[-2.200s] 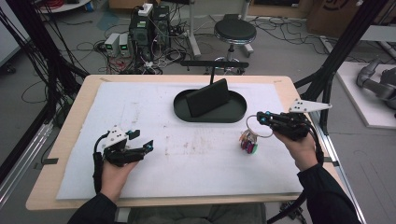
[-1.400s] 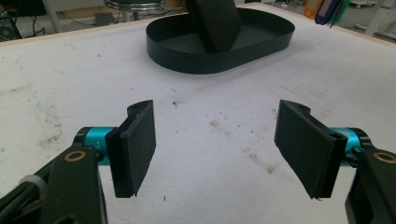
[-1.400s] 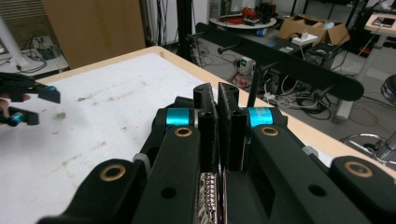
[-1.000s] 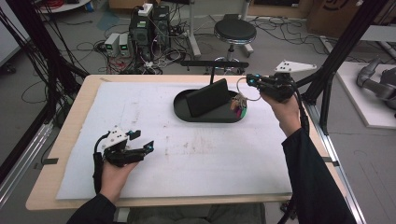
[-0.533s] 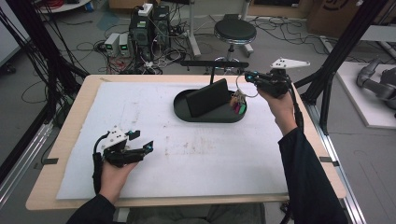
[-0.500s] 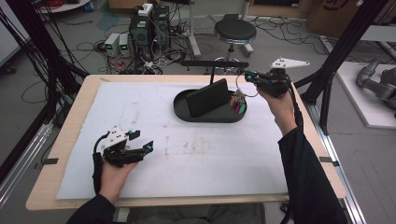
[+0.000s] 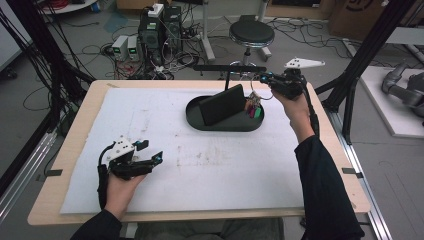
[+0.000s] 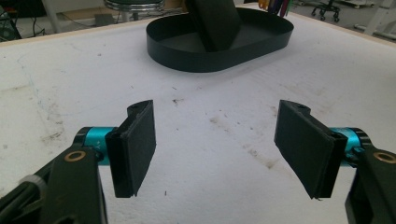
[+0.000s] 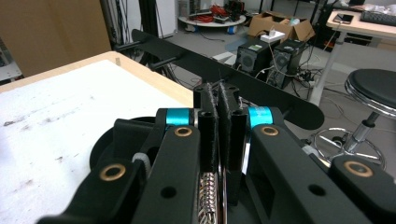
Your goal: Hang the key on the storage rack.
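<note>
Key ring [image 7: 253,106] with coloured tags hangs over the right end of the black oval tray [image 7: 197,116], near the table's far edge.

This is a robotics or electronics lab: beyond the white-topped desk [image 7: 150,120] stand desktop computer towers [image 7: 160,25] amid tangled cables on the grey floor [image 7: 90,47], with a round stool [image 7: 251,34], black metal frame struts [image 7: 370,45], cardboard boxes [image 9: 282,27] and a grey robot arm [image 7: 402,90] lying nearby.
</note>
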The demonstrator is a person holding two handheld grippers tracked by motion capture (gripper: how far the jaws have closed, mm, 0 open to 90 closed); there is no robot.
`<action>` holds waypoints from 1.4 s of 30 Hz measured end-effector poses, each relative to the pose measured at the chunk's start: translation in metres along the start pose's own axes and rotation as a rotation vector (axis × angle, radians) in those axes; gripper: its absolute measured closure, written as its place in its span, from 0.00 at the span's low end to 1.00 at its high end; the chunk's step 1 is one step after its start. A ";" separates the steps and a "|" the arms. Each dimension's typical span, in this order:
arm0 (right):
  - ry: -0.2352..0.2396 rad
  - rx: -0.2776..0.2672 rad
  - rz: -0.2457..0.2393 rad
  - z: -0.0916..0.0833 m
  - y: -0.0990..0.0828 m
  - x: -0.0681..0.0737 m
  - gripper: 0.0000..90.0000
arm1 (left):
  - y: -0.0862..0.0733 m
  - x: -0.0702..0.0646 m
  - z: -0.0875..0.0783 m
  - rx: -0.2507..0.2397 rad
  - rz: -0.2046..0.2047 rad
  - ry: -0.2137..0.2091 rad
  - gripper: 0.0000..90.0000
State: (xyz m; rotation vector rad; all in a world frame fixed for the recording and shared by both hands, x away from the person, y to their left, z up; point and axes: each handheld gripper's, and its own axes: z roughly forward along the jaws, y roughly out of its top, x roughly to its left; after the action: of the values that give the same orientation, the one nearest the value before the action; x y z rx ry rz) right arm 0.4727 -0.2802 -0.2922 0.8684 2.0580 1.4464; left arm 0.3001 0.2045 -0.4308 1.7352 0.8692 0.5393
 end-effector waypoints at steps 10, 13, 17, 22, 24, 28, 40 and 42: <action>-0.023 0.009 0.024 0.010 -0.004 -0.010 0.97 | -0.001 0.000 -0.002 0.000 0.003 0.004 0.33; -0.031 0.009 0.034 0.013 -0.006 -0.013 0.97 | -0.002 0.000 -0.003 -0.002 0.000 0.006 0.33; -0.045 0.015 0.040 0.016 -0.007 -0.017 0.97 | -0.002 0.000 -0.003 -0.002 0.001 0.003 0.33; -0.052 0.018 0.047 0.019 -0.009 -0.020 0.97 | -0.002 0.000 -0.003 -0.005 0.006 0.003 0.33; -0.062 0.015 0.048 0.020 -0.009 -0.022 0.97 | -0.002 0.000 -0.003 -0.003 0.008 0.003 0.33; -0.063 0.014 0.054 0.023 -0.008 -0.023 0.97 | -0.003 0.000 -0.003 -0.004 0.004 0.005 0.33; -0.084 0.004 0.083 0.030 -0.013 -0.029 0.97 | -0.004 0.002 -0.005 -0.004 0.002 0.006 0.33; -0.088 -0.002 0.092 0.029 -0.013 -0.030 0.97 | -0.004 0.002 -0.006 -0.004 0.004 0.006 0.33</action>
State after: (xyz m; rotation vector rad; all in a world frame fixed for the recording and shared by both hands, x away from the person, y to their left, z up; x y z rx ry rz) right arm 0.5104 -0.2866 -0.3134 1.0196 1.9743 1.4308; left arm 0.2962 0.2102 -0.4329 1.7330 0.8688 0.5487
